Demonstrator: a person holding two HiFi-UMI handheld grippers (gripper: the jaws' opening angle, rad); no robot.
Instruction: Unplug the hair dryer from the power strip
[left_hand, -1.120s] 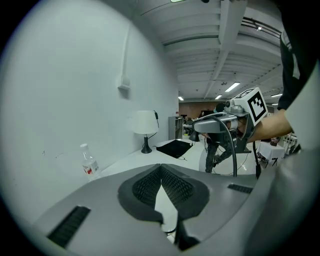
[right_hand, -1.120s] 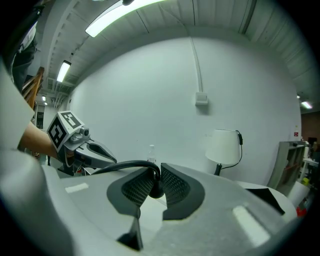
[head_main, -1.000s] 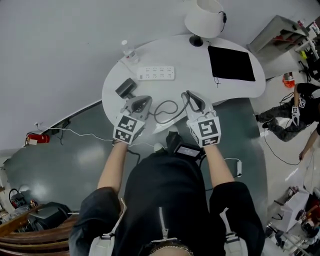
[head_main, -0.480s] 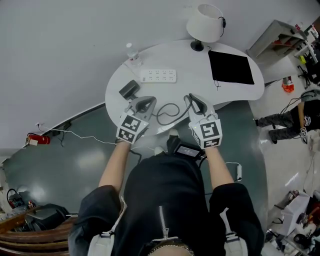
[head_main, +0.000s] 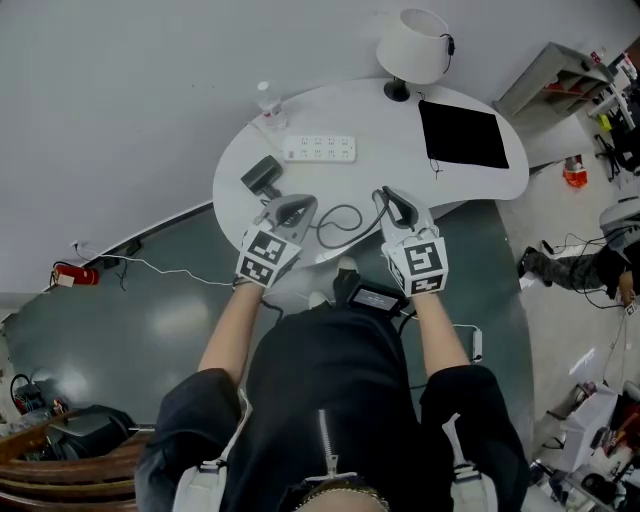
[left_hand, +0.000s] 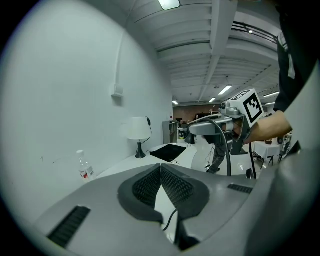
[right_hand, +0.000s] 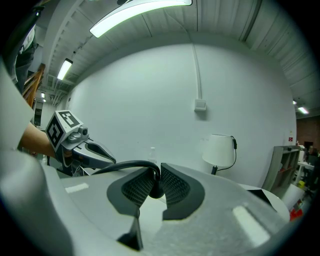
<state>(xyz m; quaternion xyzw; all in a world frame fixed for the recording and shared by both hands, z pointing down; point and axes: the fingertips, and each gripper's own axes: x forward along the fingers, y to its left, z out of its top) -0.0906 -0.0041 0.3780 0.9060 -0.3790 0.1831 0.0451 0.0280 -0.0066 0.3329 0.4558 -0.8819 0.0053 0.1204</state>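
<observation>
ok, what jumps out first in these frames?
The right gripper is shut on a black cable over the near part of the white table, with the left gripper shut and empty beside it. Beyond them a white power strip lies toward the far side. A white lamp stands at the far edge next to a black mat.

A lab-like open hall: ribbed ceiling (left_hand: 200, 30) with strip lights (right_hand: 140, 12), loose floor cables (head_main: 165, 270), an equipment shelf (head_main: 560, 60).
</observation>
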